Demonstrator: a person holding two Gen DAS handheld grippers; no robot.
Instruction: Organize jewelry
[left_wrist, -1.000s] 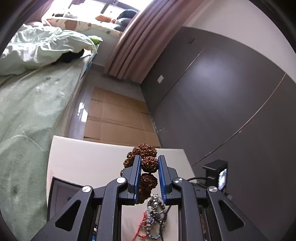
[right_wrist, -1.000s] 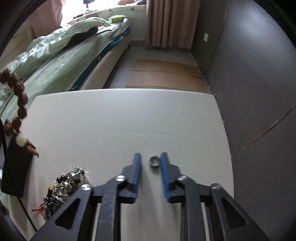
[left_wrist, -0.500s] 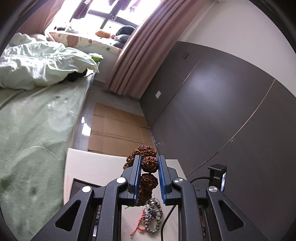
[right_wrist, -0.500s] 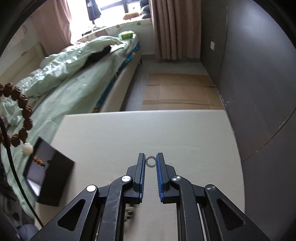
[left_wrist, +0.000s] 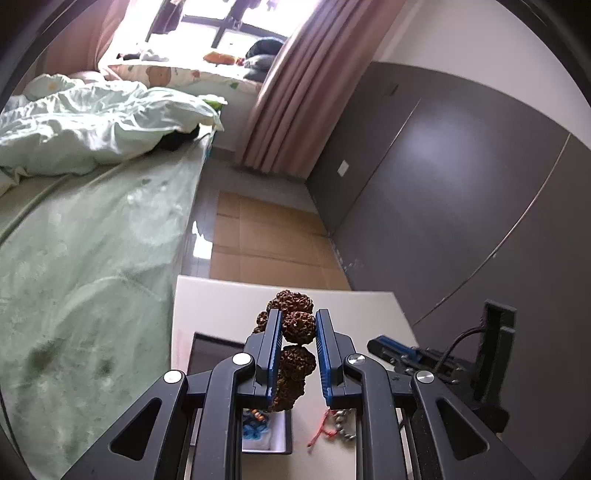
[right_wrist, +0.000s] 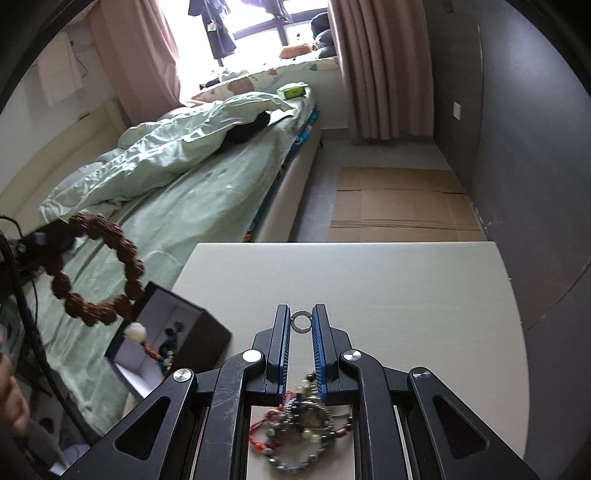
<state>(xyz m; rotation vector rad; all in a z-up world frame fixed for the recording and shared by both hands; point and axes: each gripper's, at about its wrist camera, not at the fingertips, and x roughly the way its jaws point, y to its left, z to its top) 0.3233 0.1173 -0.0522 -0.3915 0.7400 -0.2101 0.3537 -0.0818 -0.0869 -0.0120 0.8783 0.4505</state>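
My left gripper (left_wrist: 297, 326) is shut on a brown knobbly bead bracelet (left_wrist: 297, 325) and holds it in the air above an open black jewelry box (left_wrist: 207, 349). The right wrist view shows that bracelet (right_wrist: 99, 273) hanging at the left over the box (right_wrist: 177, 332), a white bead and tassel at its bottom. My right gripper (right_wrist: 301, 321) is shut on a small silver ring (right_wrist: 301, 320), lifted above the white table (right_wrist: 369, 280). A pile of mixed bead bracelets with a red cord (right_wrist: 306, 428) lies on the table under the right gripper.
A bed with a green quilt (right_wrist: 166, 158) runs along the table's left side. A dark grey wall (right_wrist: 535, 166) stands at the right. Flattened cardboard (right_wrist: 399, 206) lies on the floor beyond the table. The right gripper's blue tip (left_wrist: 391, 349) shows in the left wrist view.
Both grippers have risen from the table. The right gripper closed on the ring and lifted it. The left gripper carried the bracelet over the black box.
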